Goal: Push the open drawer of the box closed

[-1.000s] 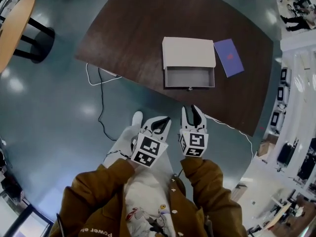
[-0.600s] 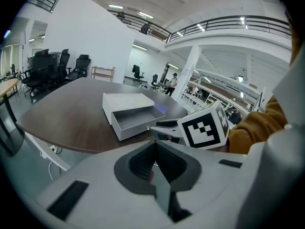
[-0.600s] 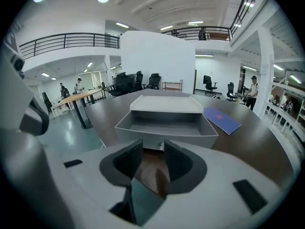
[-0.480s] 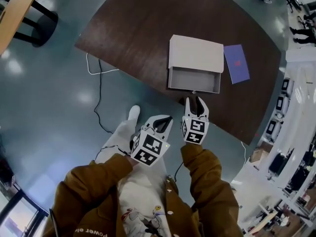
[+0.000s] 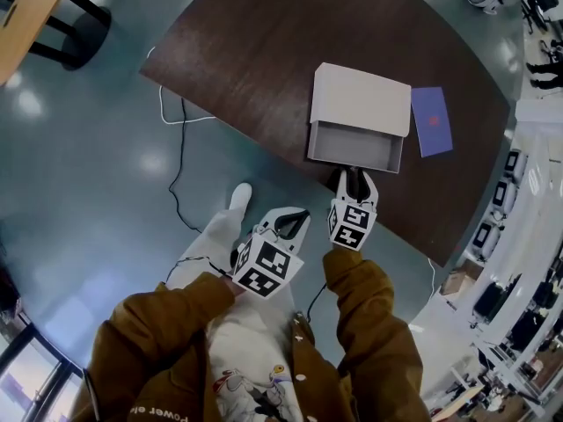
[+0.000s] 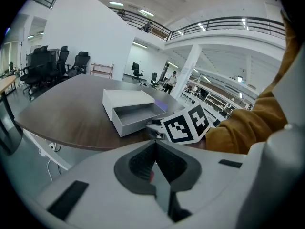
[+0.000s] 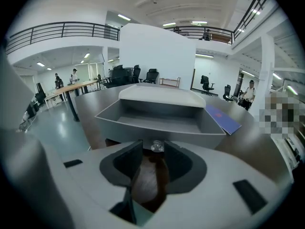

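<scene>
A white box (image 5: 362, 98) stands on the dark wooden table (image 5: 255, 51), and its grey drawer (image 5: 354, 147) is pulled out toward me. In the right gripper view the empty drawer (image 7: 157, 119) fills the middle, with its small clear knob (image 7: 156, 146) just at the jaw tips. My right gripper (image 5: 354, 175) (image 7: 153, 148) is open, and its tips sit at the drawer front on either side of the knob without pressing it. My left gripper (image 5: 297, 216) (image 6: 153, 144) is shut and empty. It hangs back off the table's near edge, beside the right gripper's marker cube (image 6: 186, 124).
A purple booklet (image 5: 433, 120) (image 7: 224, 119) lies right of the box. A white cable (image 5: 172, 118) hangs off the table's left edge. At the upper left stands a light wooden table (image 5: 26, 16) with black legs. My shoe (image 5: 239, 197) is on the shiny floor.
My right gripper has moved forward from off the table's edge up to the drawer front. The left gripper has stayed near my body. The head view has shifted a little.
</scene>
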Available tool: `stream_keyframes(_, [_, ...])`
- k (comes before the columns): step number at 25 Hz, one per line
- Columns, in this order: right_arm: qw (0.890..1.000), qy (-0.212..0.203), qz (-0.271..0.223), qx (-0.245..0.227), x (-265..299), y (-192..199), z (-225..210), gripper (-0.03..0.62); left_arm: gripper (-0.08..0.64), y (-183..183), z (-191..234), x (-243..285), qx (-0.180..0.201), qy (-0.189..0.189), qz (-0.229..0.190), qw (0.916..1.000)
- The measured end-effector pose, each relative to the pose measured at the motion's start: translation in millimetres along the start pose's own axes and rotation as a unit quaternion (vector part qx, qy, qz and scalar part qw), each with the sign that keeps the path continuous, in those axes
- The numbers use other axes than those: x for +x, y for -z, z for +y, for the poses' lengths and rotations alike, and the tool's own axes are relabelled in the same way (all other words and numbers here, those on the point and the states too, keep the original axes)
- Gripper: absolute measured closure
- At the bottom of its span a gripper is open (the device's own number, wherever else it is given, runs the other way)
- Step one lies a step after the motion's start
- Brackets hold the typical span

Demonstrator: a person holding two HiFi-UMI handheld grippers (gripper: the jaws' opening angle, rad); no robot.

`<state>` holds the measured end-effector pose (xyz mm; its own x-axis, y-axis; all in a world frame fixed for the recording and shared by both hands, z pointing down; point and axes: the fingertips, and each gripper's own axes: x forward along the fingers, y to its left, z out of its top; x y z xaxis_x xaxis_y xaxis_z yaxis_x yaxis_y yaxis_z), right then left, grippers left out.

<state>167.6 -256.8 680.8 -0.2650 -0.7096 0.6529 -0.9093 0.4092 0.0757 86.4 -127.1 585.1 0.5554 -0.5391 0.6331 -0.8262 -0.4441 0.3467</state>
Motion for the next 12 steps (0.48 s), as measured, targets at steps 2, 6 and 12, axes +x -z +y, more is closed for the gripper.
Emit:
stream_keyframes(2, [1.0, 0.005, 0.004, -0.007, 2.9, 1.8, -1.8, 0.46, 0.555, 2.2, 0.3, -0.3, -0.002, 0.001, 0.002, 1.0])
stream_keyframes(6, [0.999, 0.022, 0.01, -0.033, 6.0, 2.9, -6.7, 0.511, 0.555, 1.3, 4.5, -1.6, -0.004, -0.002, 0.0, 1.0])
stream_keyframes(12, [0.999, 0.028, 0.009, -0.026, 4.8, 1.6, -7.0, 0.514, 0.555, 1.4, 6.0, -2.6, -0.008, -0.002, 0.0, 1.0])
